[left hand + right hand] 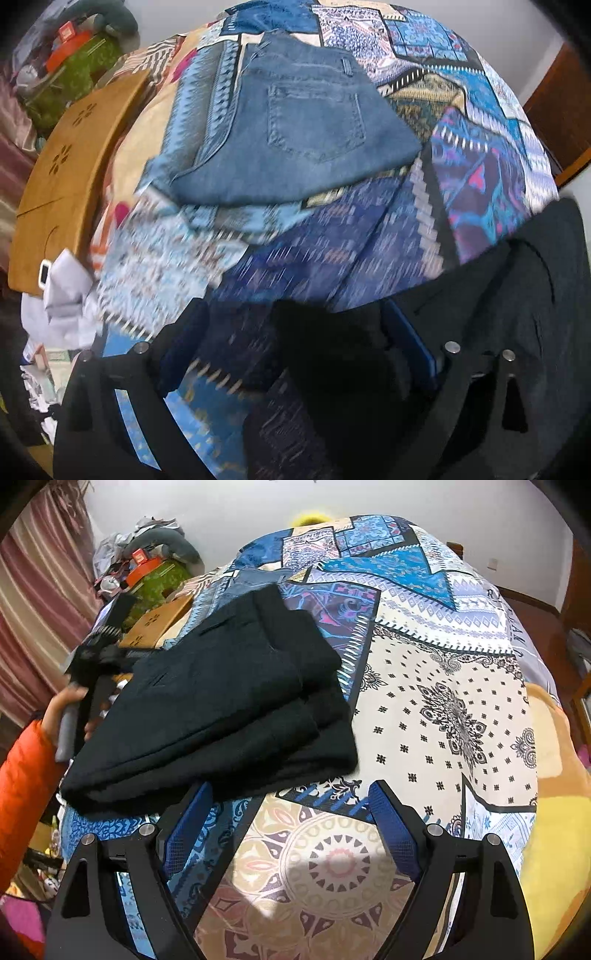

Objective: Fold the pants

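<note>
The black pants [221,709] lie folded in a thick stack on the patterned bedspread [443,701]. My right gripper [291,808] is open and empty, its blue pads just in front of the stack's near edge. In the left wrist view the black pants [535,295] fill the lower right, and dark cloth sits between the fingers of my left gripper [295,332]; the view is blurred. The left gripper also shows in the right wrist view [92,657], held by a hand at the stack's far left side.
Folded blue jeans [295,140] lie on the bedspread beyond the black pants. A wooden board [62,177] stands at the bed's left edge, with clutter [147,568] behind it. A curtain [37,609] hangs at left. A yellow blanket [554,812] lies at right.
</note>
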Demonstrator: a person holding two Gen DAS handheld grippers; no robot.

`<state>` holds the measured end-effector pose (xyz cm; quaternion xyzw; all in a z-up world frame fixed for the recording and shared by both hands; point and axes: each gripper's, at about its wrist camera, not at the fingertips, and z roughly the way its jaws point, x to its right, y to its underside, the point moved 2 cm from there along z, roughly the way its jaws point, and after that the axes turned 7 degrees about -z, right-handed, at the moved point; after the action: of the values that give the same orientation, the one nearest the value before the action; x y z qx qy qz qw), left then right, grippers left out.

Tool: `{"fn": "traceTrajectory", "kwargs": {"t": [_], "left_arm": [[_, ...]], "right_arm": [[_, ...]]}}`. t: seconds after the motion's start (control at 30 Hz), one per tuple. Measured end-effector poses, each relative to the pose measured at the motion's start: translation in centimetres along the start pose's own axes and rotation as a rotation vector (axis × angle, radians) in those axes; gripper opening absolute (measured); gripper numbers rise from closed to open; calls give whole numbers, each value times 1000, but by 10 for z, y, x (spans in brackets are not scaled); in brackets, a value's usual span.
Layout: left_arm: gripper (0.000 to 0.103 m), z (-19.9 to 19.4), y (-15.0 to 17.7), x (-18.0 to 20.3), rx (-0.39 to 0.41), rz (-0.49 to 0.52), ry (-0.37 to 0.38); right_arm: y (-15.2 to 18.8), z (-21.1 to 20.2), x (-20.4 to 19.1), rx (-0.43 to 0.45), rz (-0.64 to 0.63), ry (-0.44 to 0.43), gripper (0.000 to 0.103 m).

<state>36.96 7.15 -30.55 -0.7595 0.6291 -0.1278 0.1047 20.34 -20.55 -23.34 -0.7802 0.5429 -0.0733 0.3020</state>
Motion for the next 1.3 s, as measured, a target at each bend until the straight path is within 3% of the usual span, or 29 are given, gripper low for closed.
{"fn": "traceTrajectory", "kwargs": {"t": [0.13,0.27,0.47,0.6,0.73,0.83,0.87,0.93,1.0,1.03,1.17,1.3], "left_arm": [[96,-18,29,-13,-30,-1,-3],[96,-41,62,-14,-10,61,-13],[96,-71,101,-8,10,67,34],[95,-86,115,8,38,105,70],[94,-111,117,23,122,160,70],[95,-128,111,31,165,161,163],[94,-131,109,36,176,167,185],[85,-131,106,45,175,191,200],[64,-122,107,55,152,225,198],[59,-119,107,57,152,235,185],[28,-98,101,51,162,234,33],[26,-93,88,31,121,178,78]], "right_arm": [[3,-12,-4,25,-15,12,85],[3,-27,-6,62,-33,33,85],[-2,-45,-10,114,-38,54,85],[-2,-52,-14,140,-47,50,85],[1,-48,-18,139,-59,43,85],[3,-43,-19,140,-53,31,81],[3,-42,-18,148,-45,34,73],[5,-36,-16,140,-29,30,60],[8,-27,-13,115,-18,1,46],[10,-25,-14,109,-20,-6,44],[16,-17,-15,82,-56,22,37],[13,-24,-9,73,-44,-4,37]]}}
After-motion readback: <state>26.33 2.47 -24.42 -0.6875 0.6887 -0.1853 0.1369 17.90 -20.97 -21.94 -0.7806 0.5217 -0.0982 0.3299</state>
